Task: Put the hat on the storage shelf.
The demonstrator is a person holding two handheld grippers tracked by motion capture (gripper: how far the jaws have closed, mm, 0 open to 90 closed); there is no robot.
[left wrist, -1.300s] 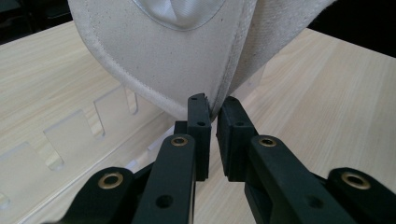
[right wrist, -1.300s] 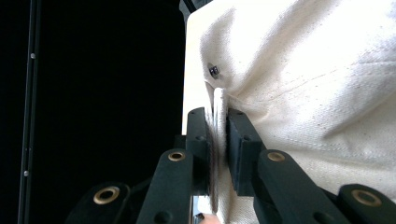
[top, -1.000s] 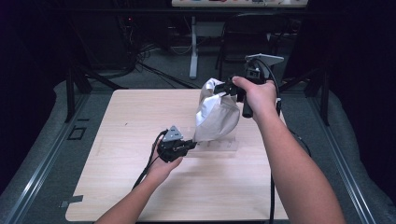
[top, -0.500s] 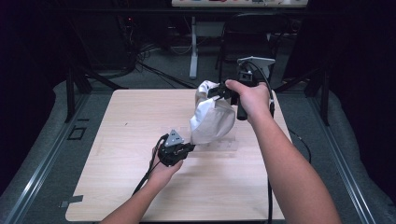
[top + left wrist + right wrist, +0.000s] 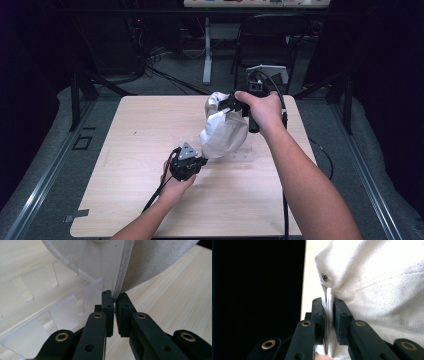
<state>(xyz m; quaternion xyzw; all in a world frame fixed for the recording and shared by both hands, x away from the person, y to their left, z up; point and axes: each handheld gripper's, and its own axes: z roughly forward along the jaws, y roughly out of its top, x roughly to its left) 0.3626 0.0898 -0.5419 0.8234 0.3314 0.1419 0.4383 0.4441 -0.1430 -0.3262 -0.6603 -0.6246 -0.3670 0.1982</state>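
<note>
**A:** Where is the cloth bag (image 5: 222, 134) sitting, and why is it being held that way?

**B:** It is hanging over the far right part of the wooden table (image 5: 130, 200), its lower end resting in or against the clear plastic rack (image 5: 244, 154); I cannot tell which. The right gripper (image 5: 231, 104) is pinching a fold near the bag's top, by a small metal rivet (image 5: 325, 277), with the jaws clamped tight on that fold. The left gripper (image 5: 200, 161) is biting the bag's lower hem, jaws pressed together on the thick stitched edge (image 5: 120, 287). I judge the two grips are keeping the cloth stretched between them so it can be steered over the rack.

**A:** What is lying closest around the bag?

**B:** The rack's slotted clear wall (image 5: 75, 310) is standing just beside the hem, touching or nearly touching the left gripper's jaw. That is the tight spot: a pull toward the rack could be snagging the hem on a slot.

**A:** And room for moving?

**B:** On the near side of the bag the tabletop is lying bare towards the person. Beyond the bag, the far table edge is running close behind the right hand (image 5: 262, 111), with a chair (image 5: 267, 45) past it, so I would be keeping any swing toward the near side.
</note>
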